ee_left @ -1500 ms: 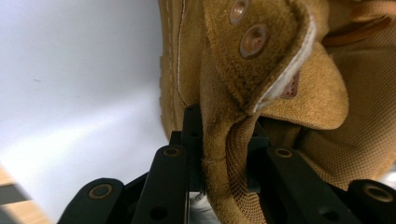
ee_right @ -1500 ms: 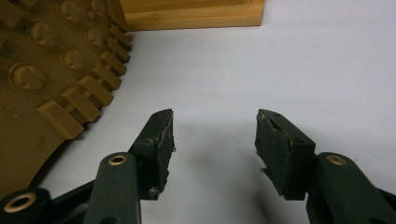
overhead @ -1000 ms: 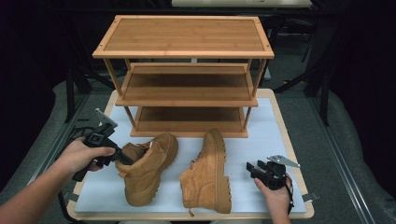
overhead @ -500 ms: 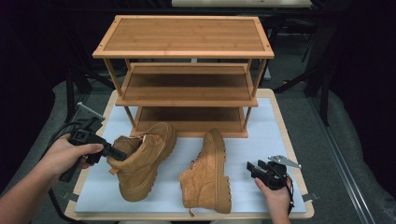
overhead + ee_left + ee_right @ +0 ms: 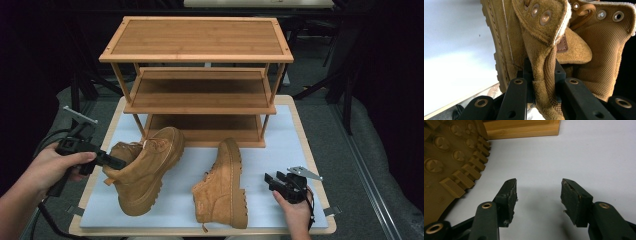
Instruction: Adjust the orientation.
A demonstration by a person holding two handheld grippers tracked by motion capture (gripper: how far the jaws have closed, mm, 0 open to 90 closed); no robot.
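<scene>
Left hand-held gripper (image 5: 543, 77) clamped on tan boot's (image 5: 145, 167) collar, right hand-held gripper (image 5: 537, 195) apart

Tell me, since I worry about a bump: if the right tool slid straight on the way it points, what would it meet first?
Probably the sole of the right boot lying on its side. The right tool points leftward at it across bare white mat; depth is hard to judge.

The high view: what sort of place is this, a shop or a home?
Probably neither: it looks like a staged recording room. A bare wooden shoe rack stands on a white-topped table with two boots, and dark stands surround it.
</scene>
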